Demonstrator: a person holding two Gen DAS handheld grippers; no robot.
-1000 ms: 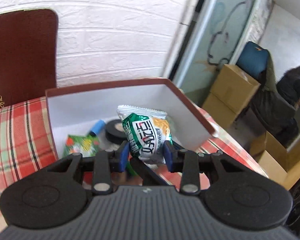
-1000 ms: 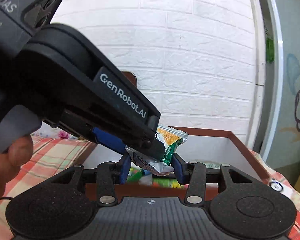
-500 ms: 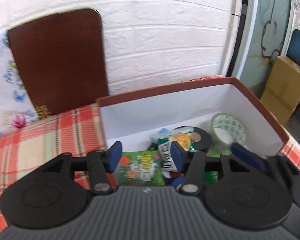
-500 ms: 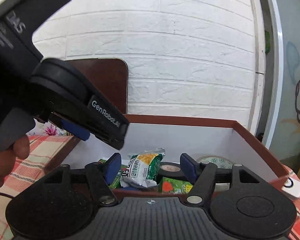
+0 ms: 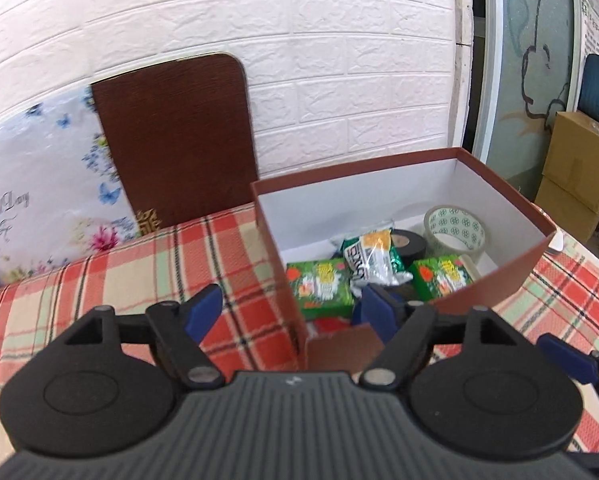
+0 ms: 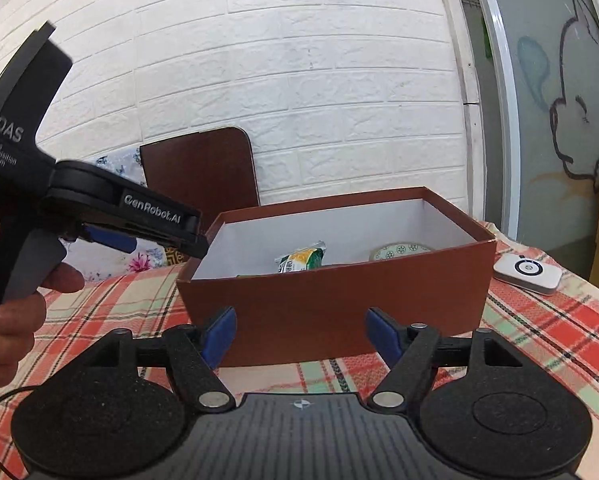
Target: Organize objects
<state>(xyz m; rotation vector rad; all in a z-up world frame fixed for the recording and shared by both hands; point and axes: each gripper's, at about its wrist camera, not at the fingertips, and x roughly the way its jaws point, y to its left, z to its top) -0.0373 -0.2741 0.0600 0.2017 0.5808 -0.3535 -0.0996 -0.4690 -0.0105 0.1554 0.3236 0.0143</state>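
A brown box (image 5: 495, 286) with a white inside stands on the plaid table; it also shows in the right wrist view (image 6: 339, 312). In it lie a green and white snack packet (image 5: 373, 258), two green packets (image 5: 319, 286), a black tape roll (image 5: 409, 242) and a clear tape roll (image 5: 455, 228). My left gripper (image 5: 291, 312) is open and empty above the box's near left corner. My right gripper (image 6: 299, 330) is open and empty in front of the box. The snack packet (image 6: 301, 260) shows over the rim there.
A brown board (image 5: 175, 140) and a floral bag (image 5: 47, 184) lean on the white brick wall behind the table. A small white device (image 6: 527, 270) lies right of the box. Cardboard boxes (image 5: 575, 168) stand on the floor at the right.
The left gripper let go of the snack packet, which now lies in the box. Both grippers opened wide and drew back from the box.
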